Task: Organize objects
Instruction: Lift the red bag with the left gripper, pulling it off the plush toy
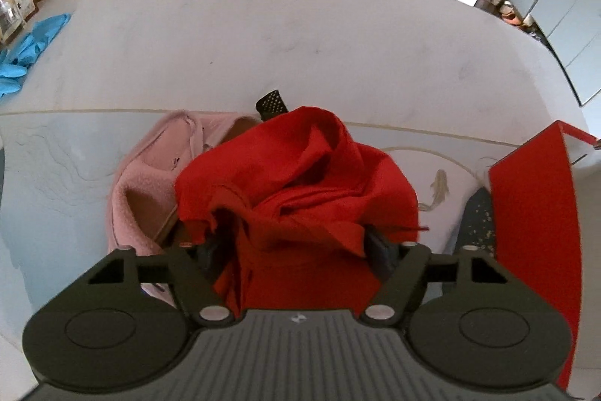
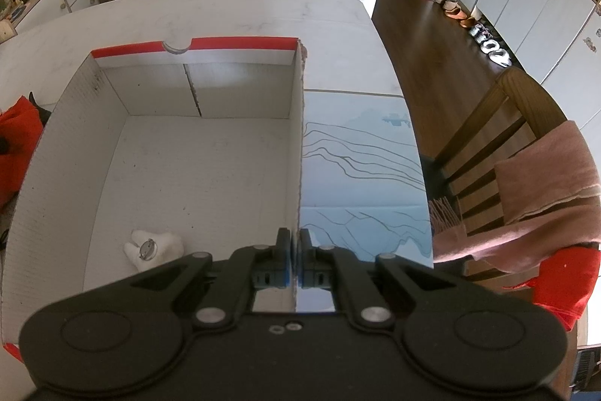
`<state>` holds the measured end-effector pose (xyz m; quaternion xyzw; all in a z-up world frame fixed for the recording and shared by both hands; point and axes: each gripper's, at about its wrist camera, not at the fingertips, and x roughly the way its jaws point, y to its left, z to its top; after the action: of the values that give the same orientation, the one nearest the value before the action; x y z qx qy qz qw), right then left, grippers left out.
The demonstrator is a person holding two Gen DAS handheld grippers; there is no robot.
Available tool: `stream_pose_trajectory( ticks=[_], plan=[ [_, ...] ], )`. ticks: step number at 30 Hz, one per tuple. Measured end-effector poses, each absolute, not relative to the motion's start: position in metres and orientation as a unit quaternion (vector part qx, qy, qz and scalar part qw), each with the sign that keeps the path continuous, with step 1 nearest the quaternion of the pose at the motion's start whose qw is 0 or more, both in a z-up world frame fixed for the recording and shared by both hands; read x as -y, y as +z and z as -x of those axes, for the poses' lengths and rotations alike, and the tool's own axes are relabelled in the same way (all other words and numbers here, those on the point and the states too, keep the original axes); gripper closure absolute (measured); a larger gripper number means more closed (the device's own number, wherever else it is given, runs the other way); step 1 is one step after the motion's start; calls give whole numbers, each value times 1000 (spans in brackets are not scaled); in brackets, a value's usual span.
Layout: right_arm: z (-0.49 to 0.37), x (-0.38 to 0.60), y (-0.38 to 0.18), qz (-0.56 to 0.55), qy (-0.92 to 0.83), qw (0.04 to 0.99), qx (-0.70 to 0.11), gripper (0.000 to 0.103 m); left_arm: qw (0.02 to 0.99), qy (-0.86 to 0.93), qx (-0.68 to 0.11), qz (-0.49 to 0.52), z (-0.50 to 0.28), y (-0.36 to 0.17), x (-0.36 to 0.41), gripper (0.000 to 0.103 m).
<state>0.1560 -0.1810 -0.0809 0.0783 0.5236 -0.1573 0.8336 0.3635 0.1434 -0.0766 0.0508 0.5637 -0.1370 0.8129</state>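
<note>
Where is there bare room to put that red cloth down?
The box floor is mostly bare; only a small white item lies in its near corner. The white table beyond the red cloth is also free. It is crowded around the pink slipper and the box's outer wall.

red cloth (image 1: 300, 175): soft matt fabric
pink garment (image 1: 139, 190): fuzzy fleece
box (image 2: 206, 156): matt corrugated cardboard
table (image 1: 244, 36): smooth marbled top
</note>
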Motion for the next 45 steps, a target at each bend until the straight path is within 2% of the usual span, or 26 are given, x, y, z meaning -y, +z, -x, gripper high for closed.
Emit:
stream_pose_trajectory(
  ticks=[3, 8, 9, 11, 12, 15, 21, 36, 41, 45],
  plan=[
    [-156, 181, -81, -79, -157, 834, -524, 101, 815, -141, -559, -60, -360, -71, -144, 43],
    [-157, 181, -81, -78, -157, 834, -524, 100, 818, -153, -552, -47, -357, -58, -151, 60],
    [-158, 181, -81, -78, -157, 834, -524, 100, 819, -156, -551, -44, -356, -55, -153, 69],
    [-158, 181, -81, -78, -157, 834, -524, 100, 821, -162, -546, -42, -354, -47, -157, 79],
    [-158, 181, -81, -78, -157, 834, -524, 100, 824, -164, -541, -43, -353, -43, -159, 89],
    [-158, 181, -81, -78, -157, 834, -524, 100, 830, -169, -530, -37, -348, -32, -164, 96],
    [-158, 181, -82, -77, -157, 834, -523, 100, 839, -187, -510, -27, -335, -7, -174, 99],
    [-158, 181, -82, -70, -155, 836, -522, 101, 841, -287, -458, -11, -299, 102, -161, 99],
    [-156, 180, -82, -71, -150, 836, -522, 101, 829, -314, -461, -21, -283, 105, -148, 99],
    [-155, 180, -81, -71, -148, 837, -522, 101, 810, -320, -491, -27, -271, 82, -147, 99]
  ],
)
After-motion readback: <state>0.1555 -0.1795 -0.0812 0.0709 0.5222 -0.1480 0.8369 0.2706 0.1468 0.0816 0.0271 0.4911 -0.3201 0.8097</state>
